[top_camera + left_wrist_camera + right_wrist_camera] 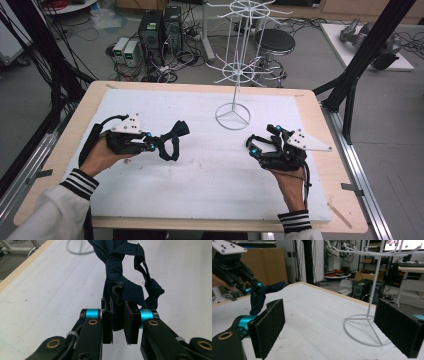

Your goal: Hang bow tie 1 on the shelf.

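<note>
Left gripper [116, 322] jaws pinched on navy bow tie [125, 287]; right gripper [332, 327] jaws wide, empty.

Black tongs [156, 143], cyan collars, brass screws, grey dotted plate; white sleeves [42, 215], striped cuffs.

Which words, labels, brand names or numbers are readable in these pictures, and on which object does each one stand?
None can be read.
The computer towers on the floor behind the table are too small and blurred to show any label.
The dark blue bow tie, the left gripper, the right gripper and the white wire rack show no lettering.
</note>
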{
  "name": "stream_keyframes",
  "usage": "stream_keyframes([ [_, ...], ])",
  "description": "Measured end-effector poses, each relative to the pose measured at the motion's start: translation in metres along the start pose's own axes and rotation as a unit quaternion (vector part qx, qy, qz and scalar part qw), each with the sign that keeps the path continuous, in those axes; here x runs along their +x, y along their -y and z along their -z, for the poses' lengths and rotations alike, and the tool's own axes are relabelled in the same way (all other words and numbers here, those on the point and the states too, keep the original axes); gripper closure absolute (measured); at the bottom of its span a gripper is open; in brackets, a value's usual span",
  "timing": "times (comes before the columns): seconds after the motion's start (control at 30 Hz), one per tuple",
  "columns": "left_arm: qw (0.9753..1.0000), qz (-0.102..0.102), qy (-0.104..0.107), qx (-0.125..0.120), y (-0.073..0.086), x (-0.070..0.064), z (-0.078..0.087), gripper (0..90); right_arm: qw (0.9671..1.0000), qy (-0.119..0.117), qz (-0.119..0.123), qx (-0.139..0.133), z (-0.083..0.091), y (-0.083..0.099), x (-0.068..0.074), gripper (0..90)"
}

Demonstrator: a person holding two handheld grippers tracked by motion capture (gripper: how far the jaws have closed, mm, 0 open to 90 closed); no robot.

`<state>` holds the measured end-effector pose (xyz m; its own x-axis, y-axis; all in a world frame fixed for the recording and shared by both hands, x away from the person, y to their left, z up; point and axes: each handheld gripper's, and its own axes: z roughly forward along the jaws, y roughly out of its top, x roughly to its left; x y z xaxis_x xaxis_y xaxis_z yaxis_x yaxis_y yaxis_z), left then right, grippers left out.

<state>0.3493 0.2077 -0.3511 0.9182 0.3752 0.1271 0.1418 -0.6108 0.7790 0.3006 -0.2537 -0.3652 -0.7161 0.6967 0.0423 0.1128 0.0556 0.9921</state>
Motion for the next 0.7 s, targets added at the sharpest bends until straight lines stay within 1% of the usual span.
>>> stream_keyframes([
  [0.03,1.0000,0.000,0.000,0.000,0.000,0.000,0.000,79.1,1.0000,-0.005,-0.002,0.002,-0.002,-0.002,0.000,9.4],
  [0.07,1.0000,0.000,0.005,-0.008,-0.001,0.000,0.000,79.2,0.9999,-0.010,-0.001,0.005,-0.003,-0.004,0.000,9.4],
  [0.13,0.9998,-0.004,0.011,-0.014,-0.003,0.001,0.000,79.2,0.9998,-0.021,0.000,0.004,-0.007,-0.008,0.001,9.5],
  [0.17,0.9998,-0.004,0.011,-0.014,-0.003,0.001,0.000,79.2,0.9996,-0.026,-0.003,0.008,-0.008,-0.010,0.001,9.4],
  [0.2,0.9995,-0.005,0.021,-0.025,-0.005,0.002,0.000,79.1,0.9995,-0.029,0.000,0.009,-0.010,-0.012,0.002,9.5],
  [0.27,0.9989,0.001,0.029,-0.036,-0.007,0.002,0.001,79.1,0.9992,-0.038,0.004,0.010,-0.014,-0.017,0.004,9.5],
  [0.3,0.9989,0.001,0.029,-0.036,-0.007,0.002,0.001,79.1,0.9990,-0.044,0.005,0.009,-0.016,-0.019,0.005,9.5],
  [0.33,0.9987,0.002,0.032,-0.040,-0.008,0.003,0.001,79.1,0.9990,-0.044,0.005,0.009,-0.016,-0.019,0.005,9.5],
  [0.37,0.9980,0.004,0.041,-0.049,-0.010,0.003,0.000,79.2,0.9982,-0.058,0.005,0.012,-0.020,-0.024,0.006,9.5],
  [0.4,0.9977,0.003,0.044,-0.051,-0.010,0.003,0.000,79.2,0.9976,-0.066,0.006,0.016,-0.021,-0.026,0.007,9.5],
  [0.43,0.9977,0.003,0.044,-0.051,-0.010,0.003,0.000,79.2,0.9976,-0.066,0.006,0.016,-0.021,-0.026,0.007,9.5],
  [0.47,0.9971,0.002,0.050,-0.057,-0.012,0.003,0.000,79.1,0.9963,-0.082,0.010,0.024,-0.026,-0.031,0.009,9.5],
  [0.5,0.9971,0.002,0.050,-0.057,-0.012,0.003,0.000,79.1,0.9963,-0.082,0.010,0.024,-0.026,-0.031,0.009,9.5],
  [0.53,0.9970,-0.001,0.052,-0.058,-0.012,0.002,0.000,79.1,0.9944,-0.099,0.017,0.032,-0.030,-0.036,0.011,9.5],
  [0.57,0.9970,-0.003,0.052,-0.057,-0.013,0.002,0.000,79.1,0.9944,-0.099,0.017,0.032,-0.030,-0.036,0.011,9.5],
  [0.6,0.9968,-0.007,0.054,-0.059,-0.014,0.002,-0.001,79.1,0.9927,-0.113,0.016,0.037,-0.035,-0.040,0.012,9.5],
  [0.63,0.9962,-0.009,0.057,-0.066,-0.016,0.001,-0.002,79.1,0.9917,-0.122,0.016,0.039,-0.038,-0.042,0.013,9.4],
  [0.67,0.9962,-0.009,0.057,-0.066,-0.016,0.001,-0.002,79.1,0.9906,-0.129,0.014,0.043,-0.041,-0.043,0.013,9.4],
  [0.7,0.9957,-0.012,0.058,-0.071,-0.017,0.001,-0.002,79.1,0.9895,-0.135,0.013,0.048,-0.044,-0.045,0.014,9.5],
])
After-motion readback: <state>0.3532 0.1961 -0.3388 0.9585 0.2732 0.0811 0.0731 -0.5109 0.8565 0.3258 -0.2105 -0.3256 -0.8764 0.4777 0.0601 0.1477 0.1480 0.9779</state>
